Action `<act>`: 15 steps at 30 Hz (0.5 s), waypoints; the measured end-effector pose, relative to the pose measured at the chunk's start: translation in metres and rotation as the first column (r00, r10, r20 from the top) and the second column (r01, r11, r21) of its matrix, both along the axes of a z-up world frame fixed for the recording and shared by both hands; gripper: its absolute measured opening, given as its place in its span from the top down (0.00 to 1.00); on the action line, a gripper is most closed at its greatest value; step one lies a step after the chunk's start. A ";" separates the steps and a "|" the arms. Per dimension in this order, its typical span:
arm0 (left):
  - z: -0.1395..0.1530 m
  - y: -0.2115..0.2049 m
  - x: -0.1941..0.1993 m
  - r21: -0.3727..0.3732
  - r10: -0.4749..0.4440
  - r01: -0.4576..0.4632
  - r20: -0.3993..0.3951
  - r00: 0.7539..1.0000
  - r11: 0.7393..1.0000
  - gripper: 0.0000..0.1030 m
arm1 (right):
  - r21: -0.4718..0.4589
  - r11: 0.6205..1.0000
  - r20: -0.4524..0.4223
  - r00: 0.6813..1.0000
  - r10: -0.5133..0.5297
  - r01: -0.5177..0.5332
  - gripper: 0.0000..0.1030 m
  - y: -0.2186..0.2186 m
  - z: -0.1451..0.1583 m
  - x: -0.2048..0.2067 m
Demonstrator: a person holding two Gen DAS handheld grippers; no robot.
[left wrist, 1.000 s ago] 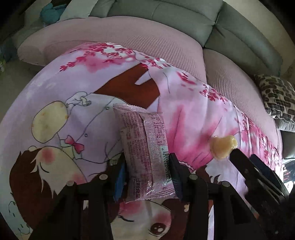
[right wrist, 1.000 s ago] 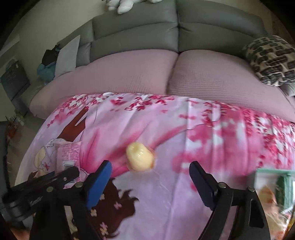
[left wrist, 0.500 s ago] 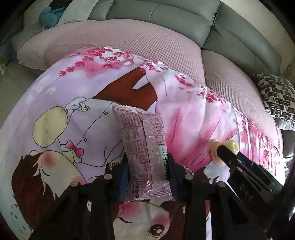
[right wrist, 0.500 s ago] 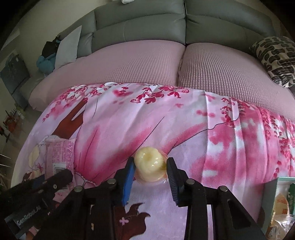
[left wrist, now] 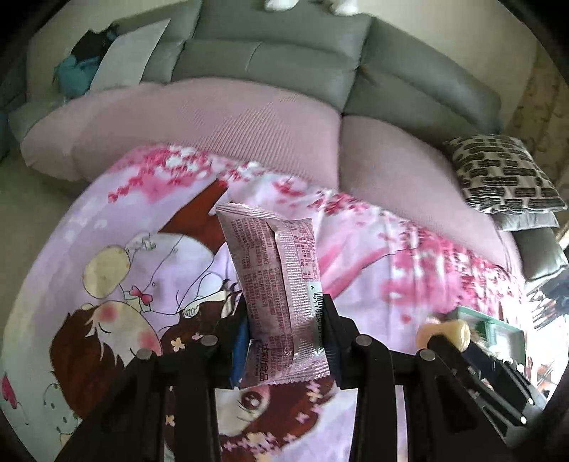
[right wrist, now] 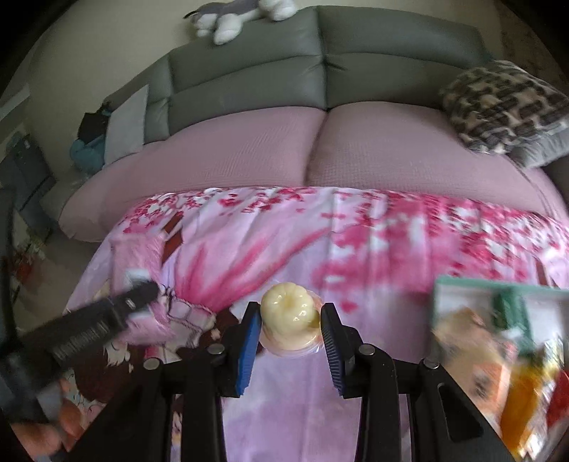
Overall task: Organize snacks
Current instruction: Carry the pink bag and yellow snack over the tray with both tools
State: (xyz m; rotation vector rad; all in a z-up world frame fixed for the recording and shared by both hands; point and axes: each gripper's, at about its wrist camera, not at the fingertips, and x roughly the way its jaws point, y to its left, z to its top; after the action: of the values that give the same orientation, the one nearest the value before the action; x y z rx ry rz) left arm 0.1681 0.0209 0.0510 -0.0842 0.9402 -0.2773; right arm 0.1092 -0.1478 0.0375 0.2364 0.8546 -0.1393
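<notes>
The left claw [left wrist: 286,341] is clenched on a pink snack packet [left wrist: 275,280], its pads pressing the packet's lower sides. The packet stands nearly upright between them, printed back with seam and barcode facing the camera, and it is lifted clear of the cartoon-printed cloth [left wrist: 117,270] below. In the right wrist view the same packet [right wrist: 137,263] shows blurred at the far left, gripped by the dark finger of the left claw [right wrist: 133,302].

The right claw [right wrist: 290,330] grips a pale yellow jelly cup [right wrist: 290,316], one blue pad against each side, the cup's dimpled base turned toward the camera. Its jaws have just been closing, with the cup between them. From the left wrist view the jelly cup [left wrist: 444,332] appears at the lower right, at the tip of the right claw [left wrist: 451,341].

A green-rimmed box [right wrist: 498,295] holding colourful snack packs sits on the cloth at the right, near the cup; its contents are too blurred to name. The cloth [right wrist: 355,248], pink with blossoms, covers the worktop. Behind it stands a grey sofa [right wrist: 320,71] with pink seat cushions [right wrist: 249,149], a patterned pillow [right wrist: 505,106] at the right and a plush toy [right wrist: 242,17] on its back.
</notes>
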 end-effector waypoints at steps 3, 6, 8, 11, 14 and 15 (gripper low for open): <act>0.012 -0.011 -0.018 0.008 -0.031 0.031 0.028 0.999 1.000 0.63 | 0.000 0.999 0.000 0.999 -0.047 0.047 0.64 -0.012 0.007 -0.028; 0.022 -0.028 -0.040 0.007 -0.093 0.092 0.053 0.994 0.996 0.63 | 0.008 0.996 0.007 0.996 -0.085 0.085 0.64 -0.022 0.015 -0.052; 0.031 -0.036 -0.052 -0.008 -0.117 0.118 0.079 0.990 0.993 0.63 | 0.008 0.994 0.023 0.993 -0.113 0.112 0.64 -0.029 0.022 -0.072; 0.041 -0.049 -0.070 -0.011 -0.151 0.153 0.107 0.983 0.988 0.63 | -0.006 0.988 0.047 0.987 -0.156 0.157 0.64 -0.040 0.032 -0.099; 0.046 -0.065 -0.090 -0.032 -0.209 0.214 0.126 0.970 0.976 0.63 | -0.012 0.978 0.063 0.976 -0.206 0.207 0.64 -0.053 0.038 -0.124; 0.047 -0.071 -0.096 -0.038 -0.229 0.236 0.129 0.965 0.971 0.63 | -0.011 0.975 0.064 0.973 -0.222 0.223 0.64 -0.058 0.038 -0.132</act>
State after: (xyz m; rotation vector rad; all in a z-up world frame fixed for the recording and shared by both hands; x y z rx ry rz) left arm 0.0720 -0.0496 0.0977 -0.0048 0.8197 -0.5196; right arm -0.0232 -0.2058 0.0755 0.3179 0.7624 -0.3477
